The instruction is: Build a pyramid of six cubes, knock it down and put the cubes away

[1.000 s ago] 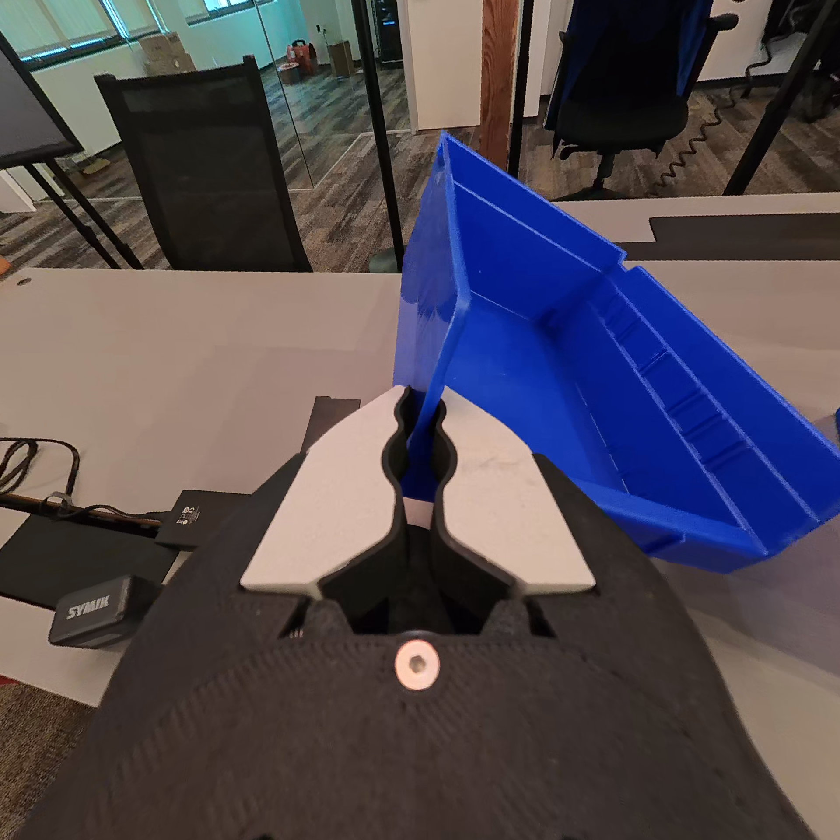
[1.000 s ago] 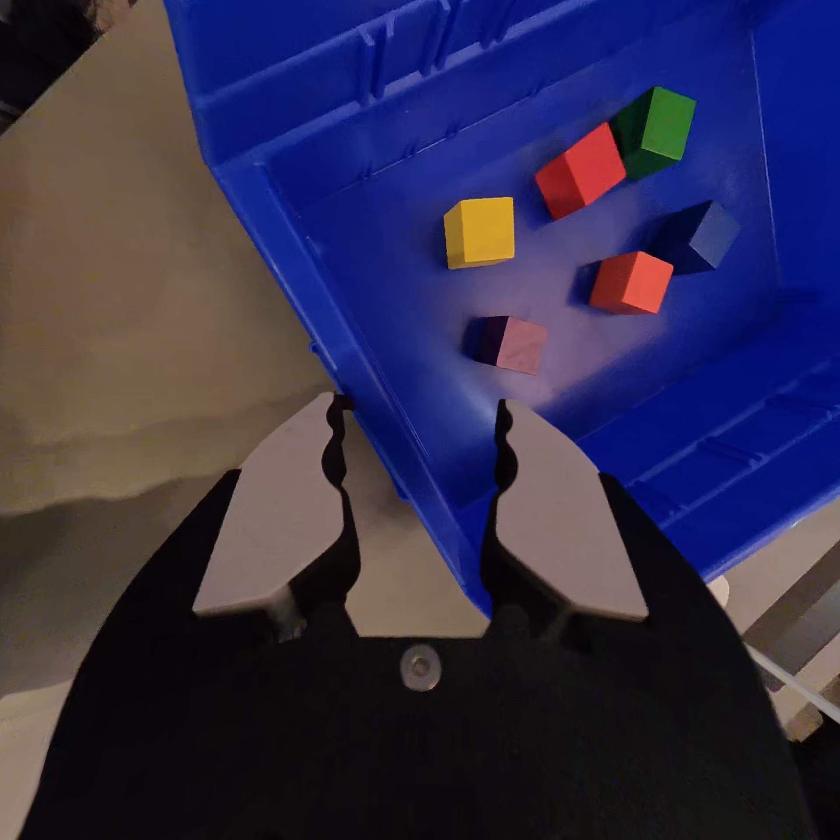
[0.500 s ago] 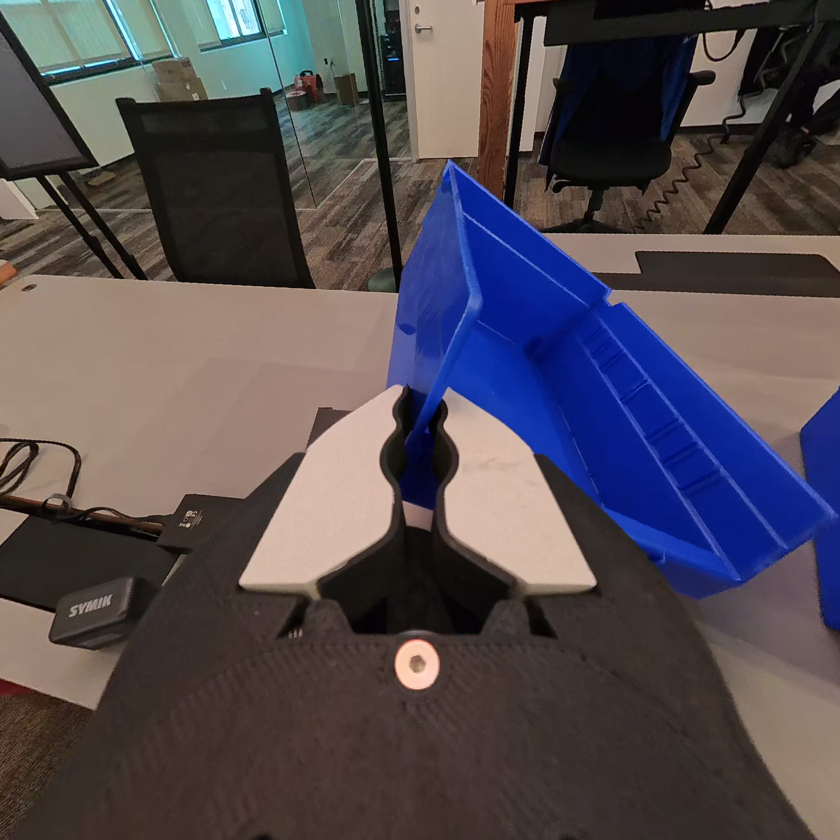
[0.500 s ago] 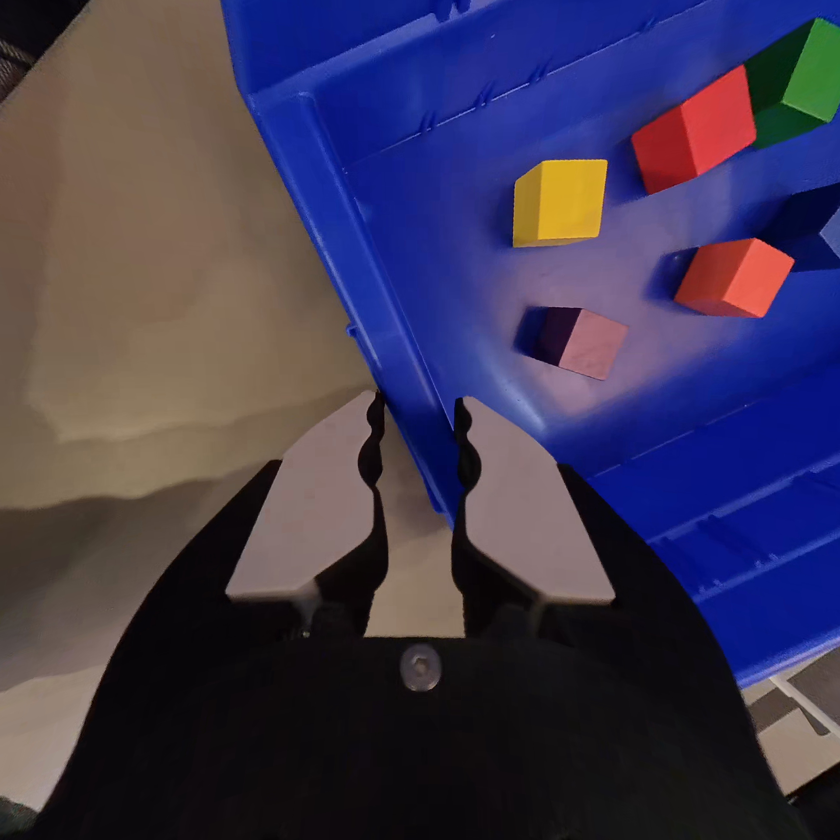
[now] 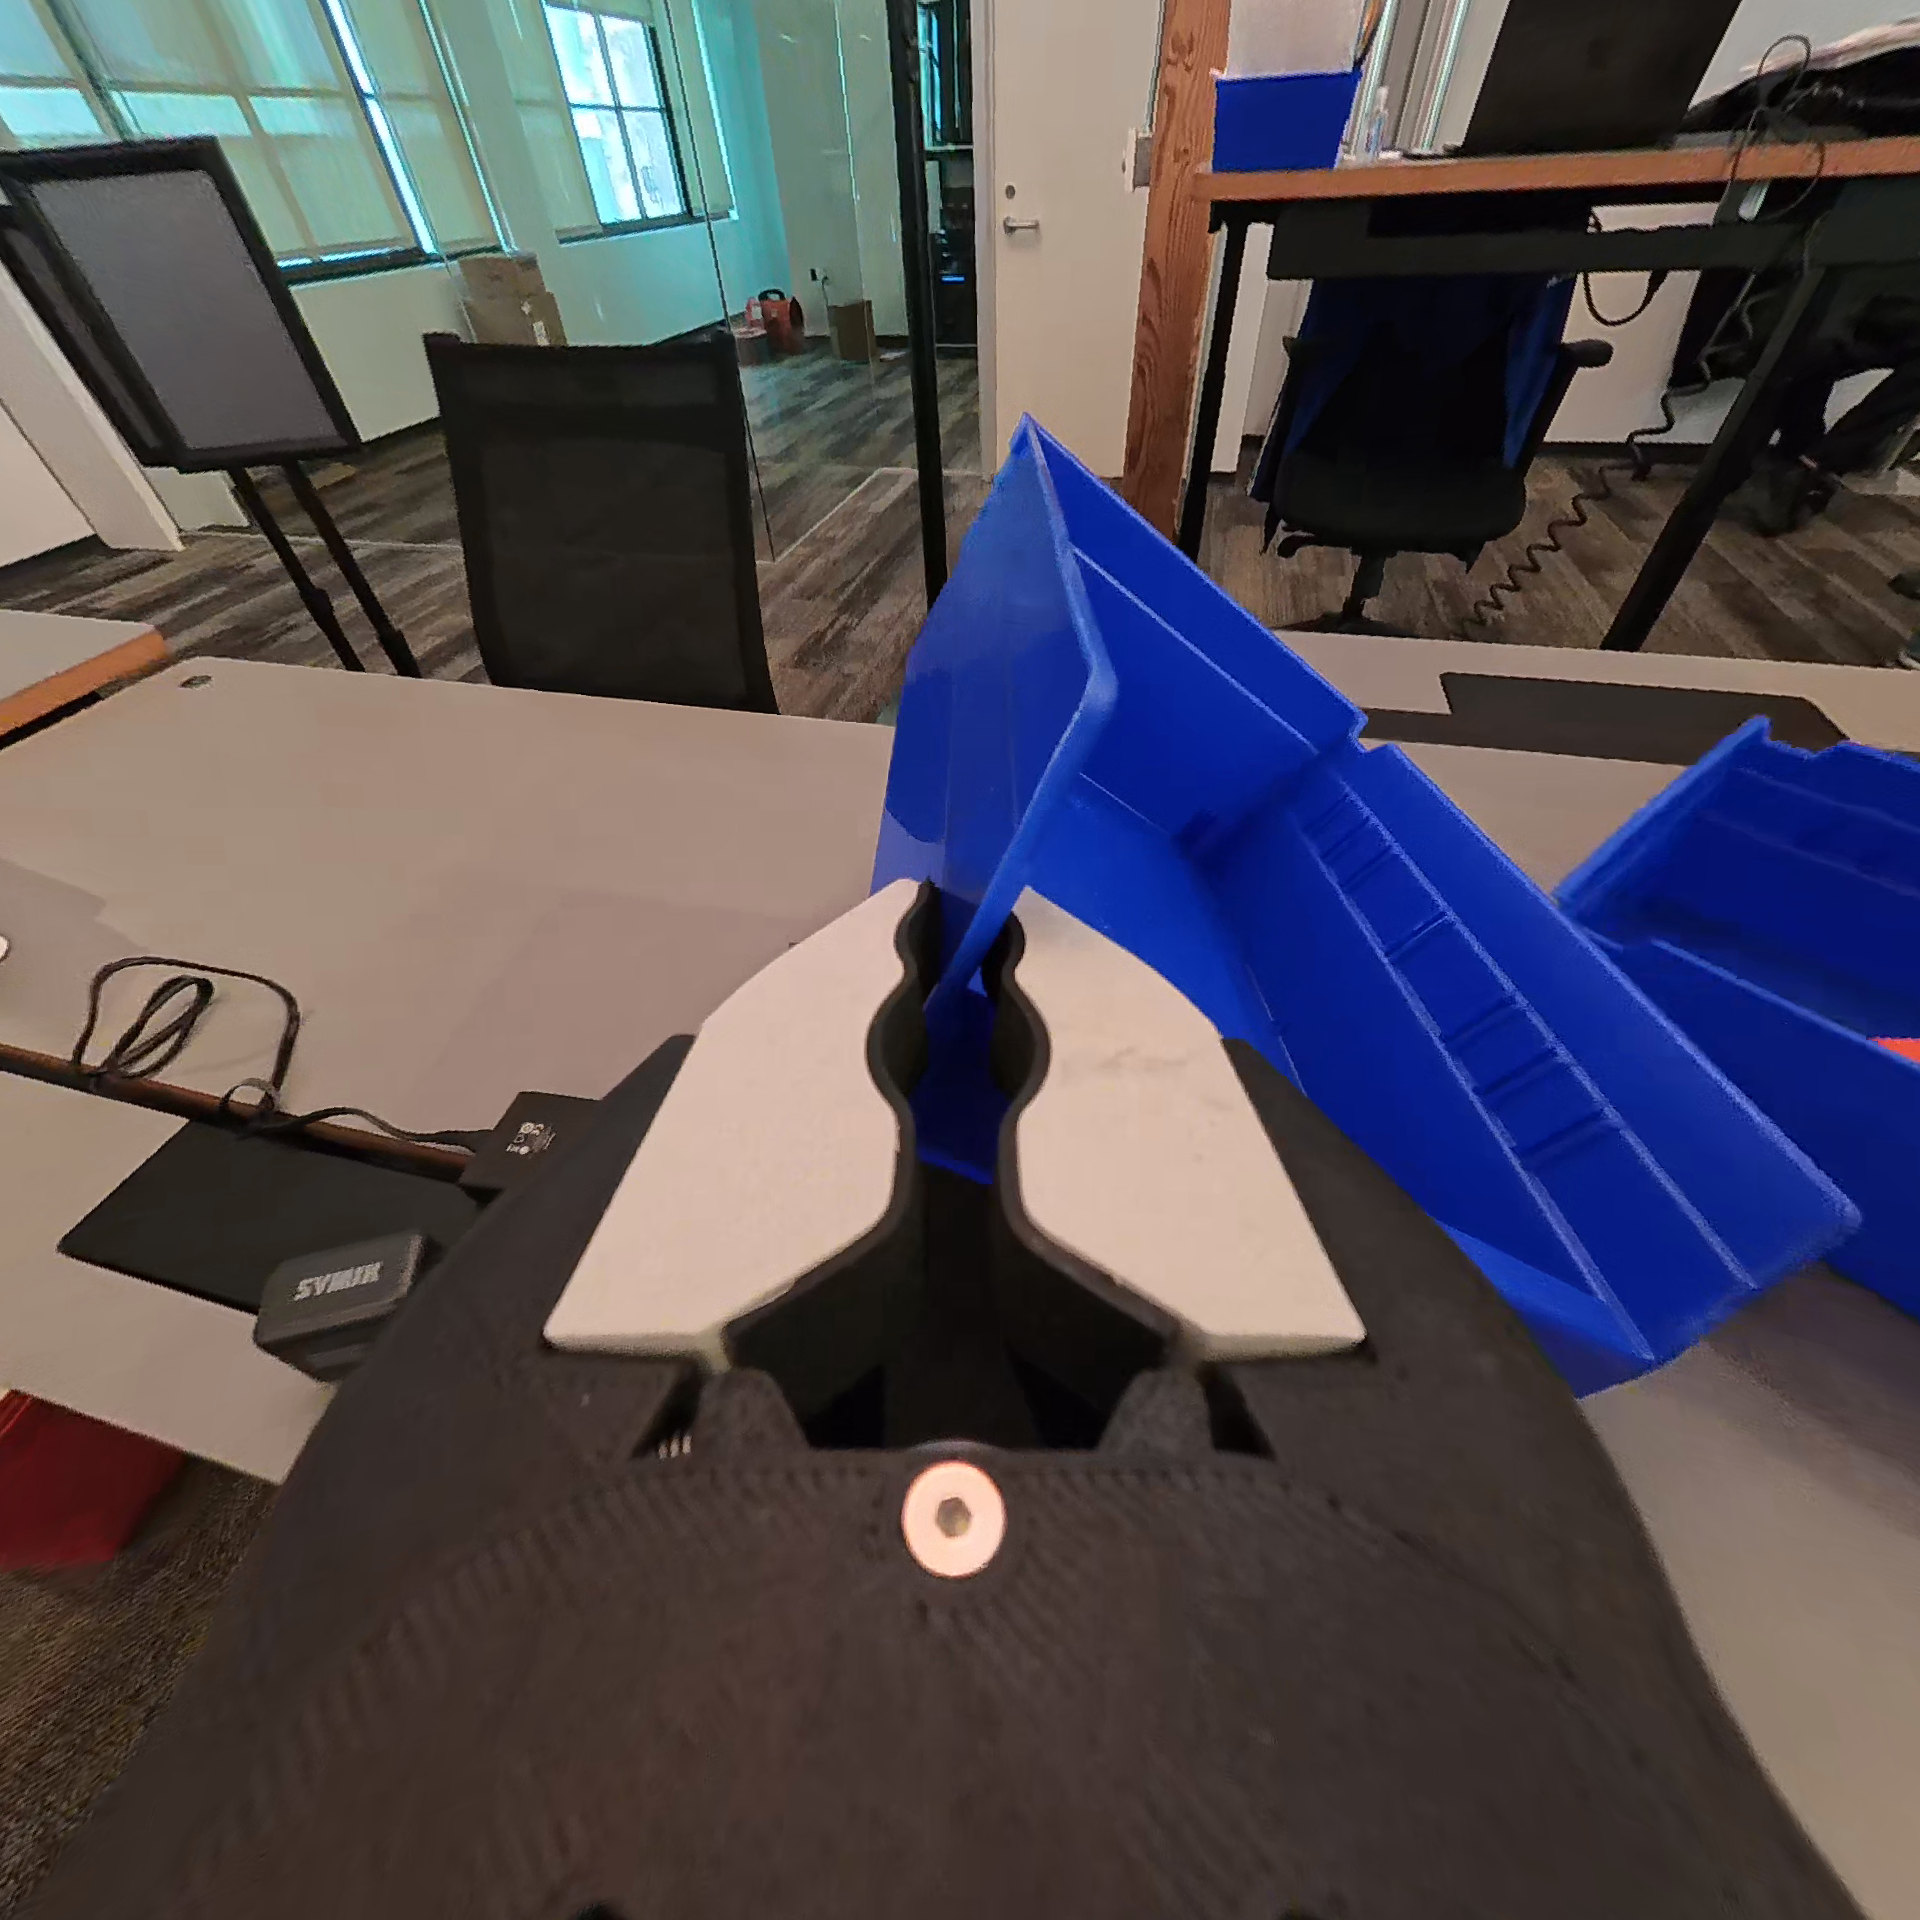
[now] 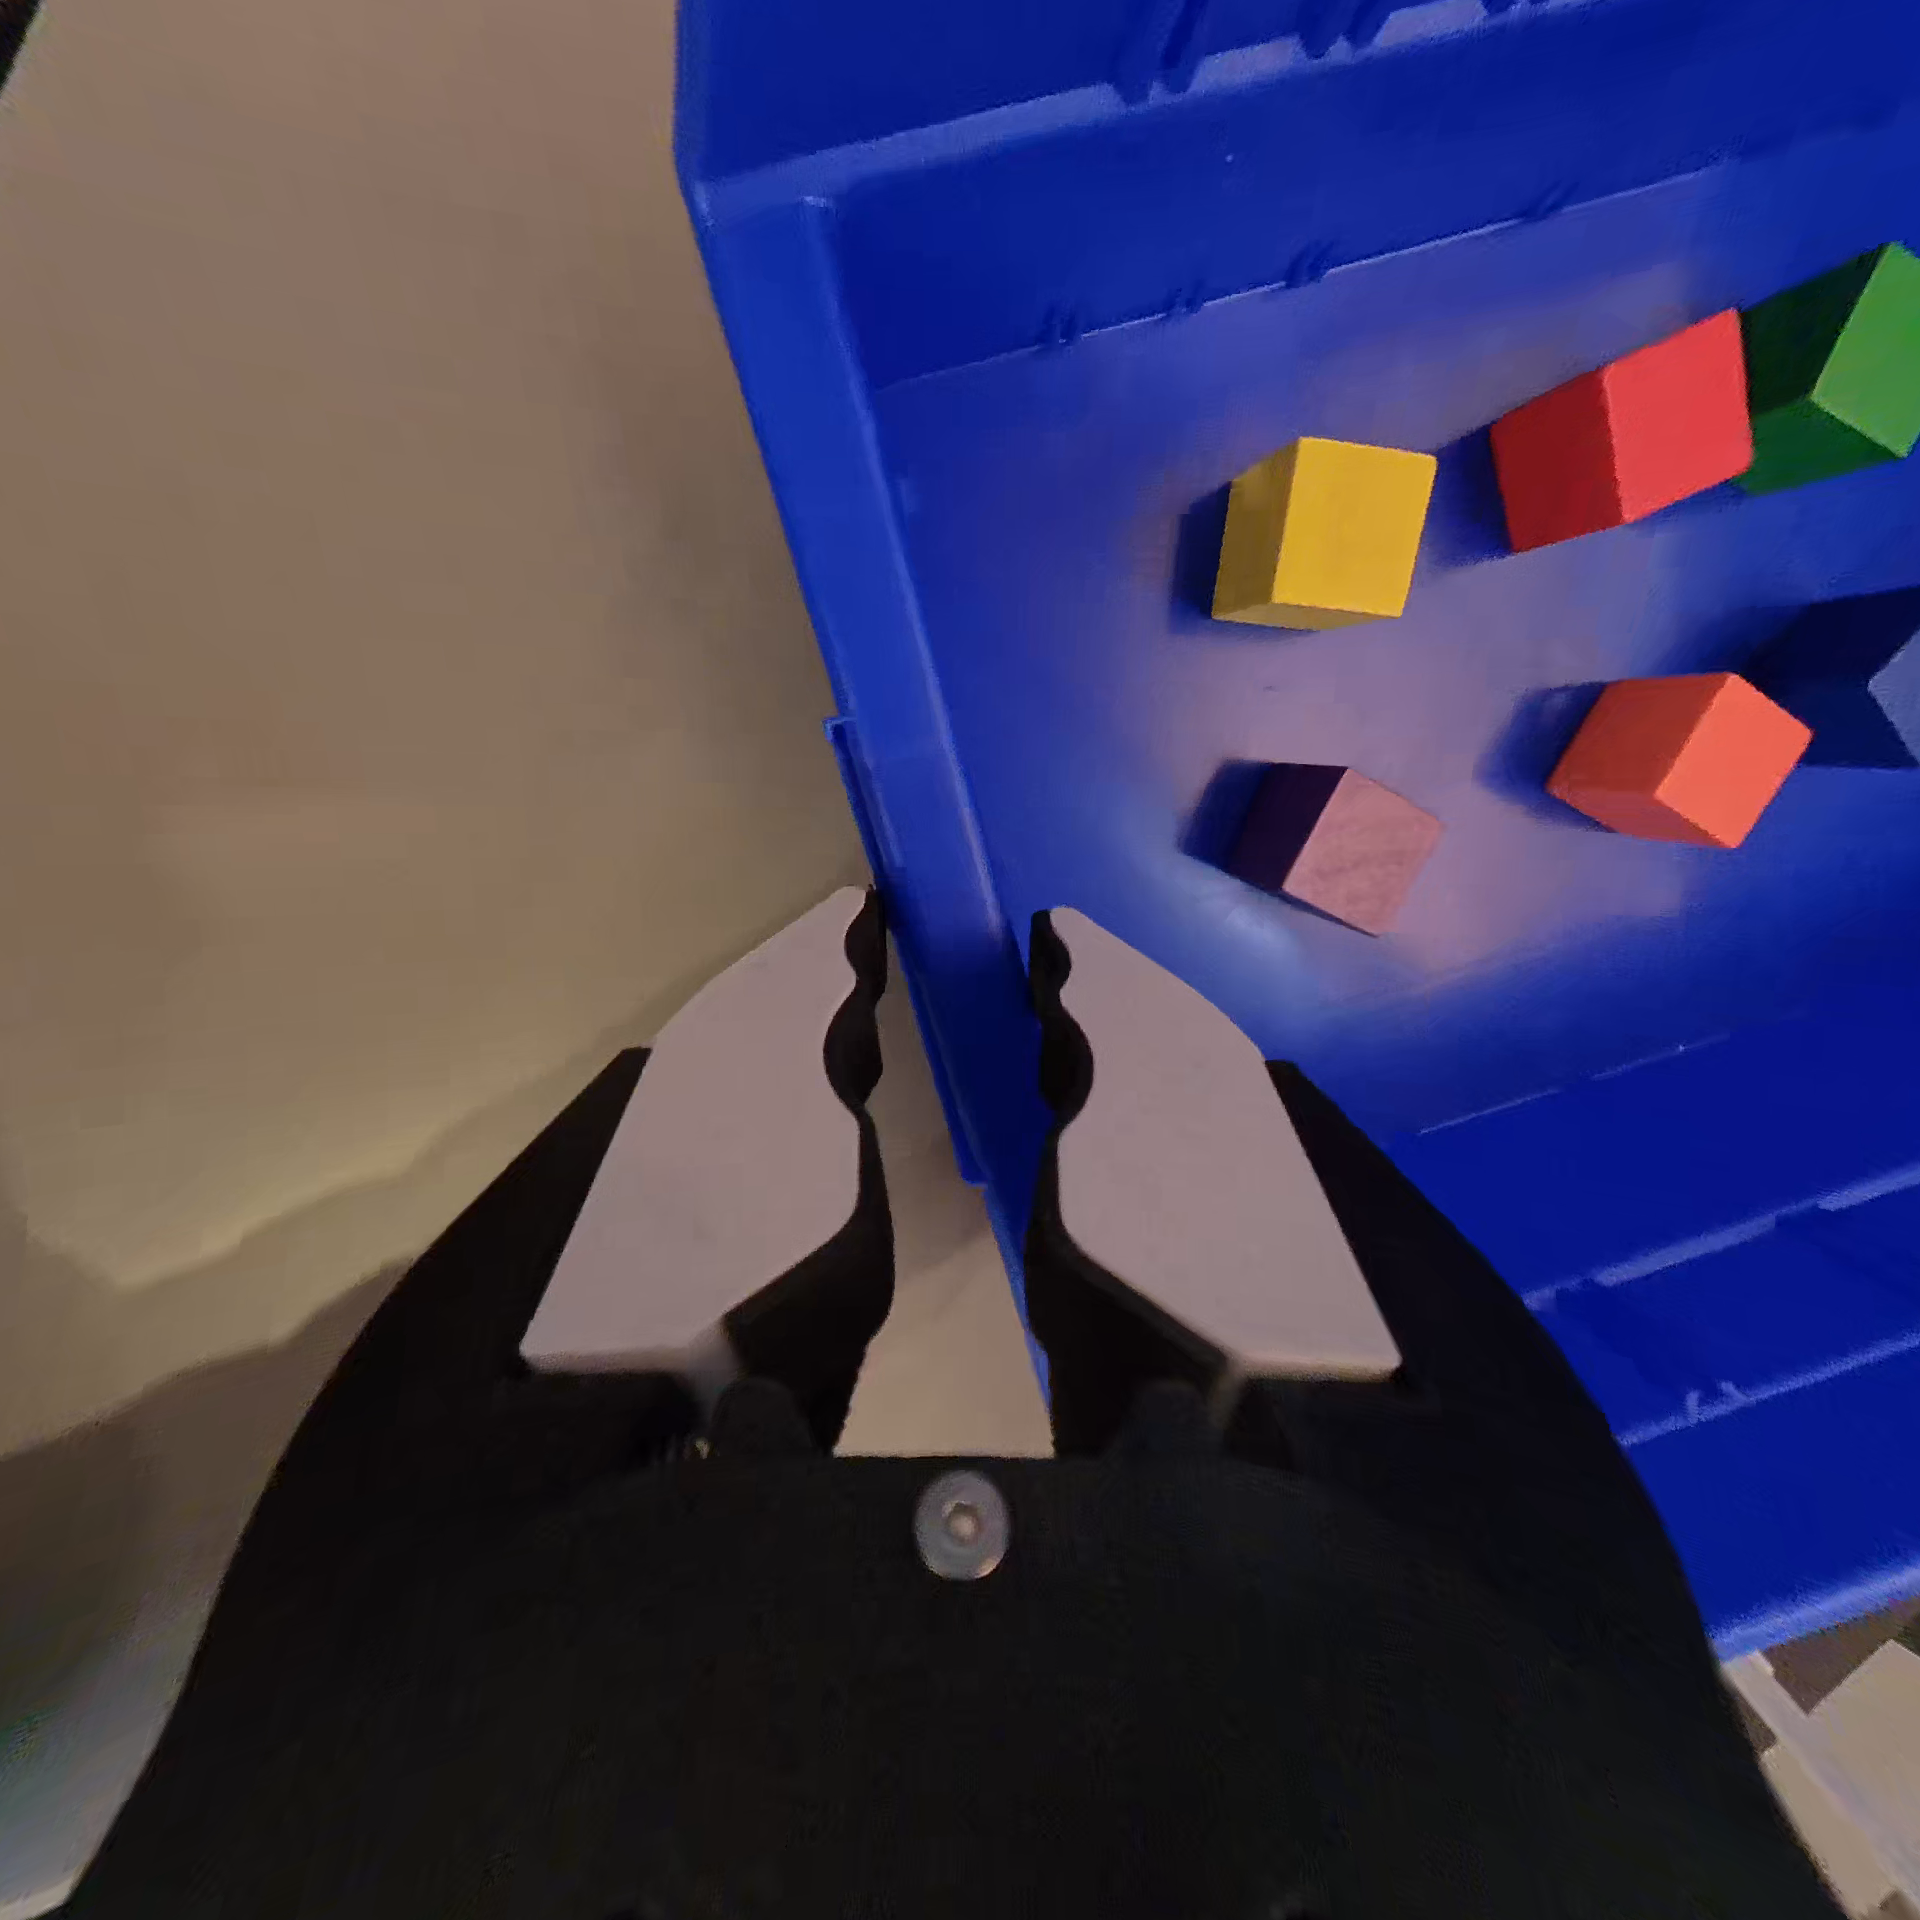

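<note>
The right gripper (image 6: 956, 925) is now closing on the wall of the bin (image 6: 914, 582), center frame, six cubes (image 6: 1320, 530) lying inside at right. The left gripper (image 5: 961, 914) is easing its pinch on the empty bin (image 5: 1174, 821).

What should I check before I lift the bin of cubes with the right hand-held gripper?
1. Right hand-held gripper straddles the wall of the blue bin: ok.
2. Both right pads pressed on the wall: cannot tell.
3. Left hand-held gripper clamped on the empty blue bin's wall: ok.
4. Cubes inside the bin: yellow cube, red cube, green cube, orange cube, purple cube and dark blue cube: ok.
5. Cubes clear of the fingers: ok.
</note>
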Motion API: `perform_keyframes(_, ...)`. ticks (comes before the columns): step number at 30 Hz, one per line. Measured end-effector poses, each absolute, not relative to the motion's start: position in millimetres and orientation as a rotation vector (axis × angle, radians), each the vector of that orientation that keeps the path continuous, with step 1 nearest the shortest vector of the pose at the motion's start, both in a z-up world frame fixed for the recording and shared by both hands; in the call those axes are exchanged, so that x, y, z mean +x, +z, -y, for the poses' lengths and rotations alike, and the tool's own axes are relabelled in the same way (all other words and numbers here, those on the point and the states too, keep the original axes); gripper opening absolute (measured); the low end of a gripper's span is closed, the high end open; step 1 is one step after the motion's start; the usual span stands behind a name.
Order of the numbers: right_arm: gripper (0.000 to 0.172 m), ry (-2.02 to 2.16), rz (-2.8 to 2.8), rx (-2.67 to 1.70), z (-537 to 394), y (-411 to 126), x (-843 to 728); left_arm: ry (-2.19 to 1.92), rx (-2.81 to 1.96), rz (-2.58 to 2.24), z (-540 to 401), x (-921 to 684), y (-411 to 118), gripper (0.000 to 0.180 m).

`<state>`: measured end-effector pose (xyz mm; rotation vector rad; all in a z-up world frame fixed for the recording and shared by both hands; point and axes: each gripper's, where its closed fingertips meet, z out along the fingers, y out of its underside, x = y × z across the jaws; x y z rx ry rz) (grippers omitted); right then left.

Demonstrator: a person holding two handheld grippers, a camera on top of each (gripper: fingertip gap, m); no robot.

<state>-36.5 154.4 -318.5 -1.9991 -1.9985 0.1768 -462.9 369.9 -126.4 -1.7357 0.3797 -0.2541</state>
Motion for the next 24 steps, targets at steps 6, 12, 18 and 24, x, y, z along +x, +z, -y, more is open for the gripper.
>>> perform_keyframes(6,0.025,0.173,1.809,-2.155,-202.9,-319.3,-65.8,-0.276,-1.695,-0.341,-344.4,-484.3,-115.5,0.008)
perform_keyframes(12,0.026,0.149,1.608,-2.297,-254.3,-319.7,-86.4,-0.296,-1.67,-0.345,-323.1,-492.3,-112.4,0.008)
perform_keyframes(18,0.026,0.108,1.423,-2.393,-306.8,-320.0,-100.5,-0.312,-1.662,-0.359,-311.3,-493.6,-117.6,0.008)
perform_keyframes(24,0.026,0.076,1.273,-2.461,-354.2,-320.4,-112.7,-0.333,-1.661,-0.37,-306.2,-496.1,-123.7,0.008)
